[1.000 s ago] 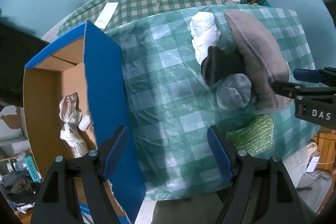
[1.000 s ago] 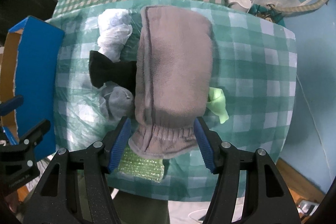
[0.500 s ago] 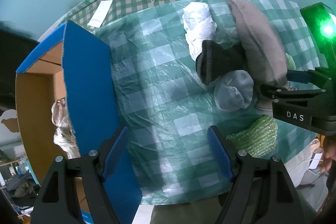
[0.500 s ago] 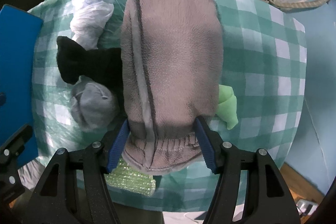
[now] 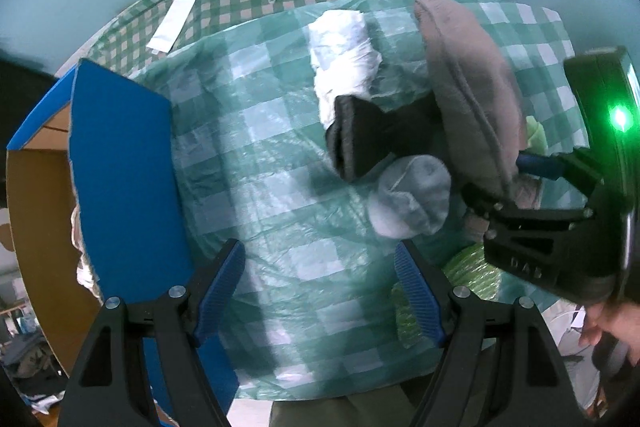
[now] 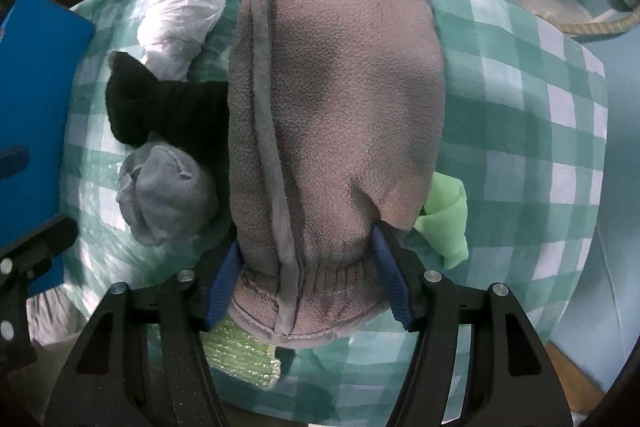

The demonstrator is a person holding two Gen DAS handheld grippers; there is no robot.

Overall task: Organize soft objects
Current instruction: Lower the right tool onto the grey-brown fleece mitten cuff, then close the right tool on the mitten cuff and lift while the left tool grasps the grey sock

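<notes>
1. The right gripper (image 6: 306,267) has its blue-padded jaws pinching the ribbed cuff of a large grey fleece mitten (image 6: 336,99), which lies lengthwise on the green-and-white checked plastic tablecloth (image 6: 520,115), cuff at the near edge.
2. The left gripper (image 5: 320,275) hangs above a bare patch of the cloth with its jaws spread wide, holding nothing.
3. Just left of the mitten sit three soft things in a row: a crumpled white plastic bag (image 6: 180,19) farthest, a black sock (image 6: 160,107) in the middle and partly under the mitten, and a balled grey sock (image 6: 164,191) nearest.
4. A pale green cloth scrap (image 6: 446,215) peeks out at the mitten's right side.
5. A glittery green mesh scrubber (image 6: 240,351) lies under the cuff at the near edge.
6. A blue cardboard box with a brown inside (image 5: 120,163) stands open at the far left.
</notes>
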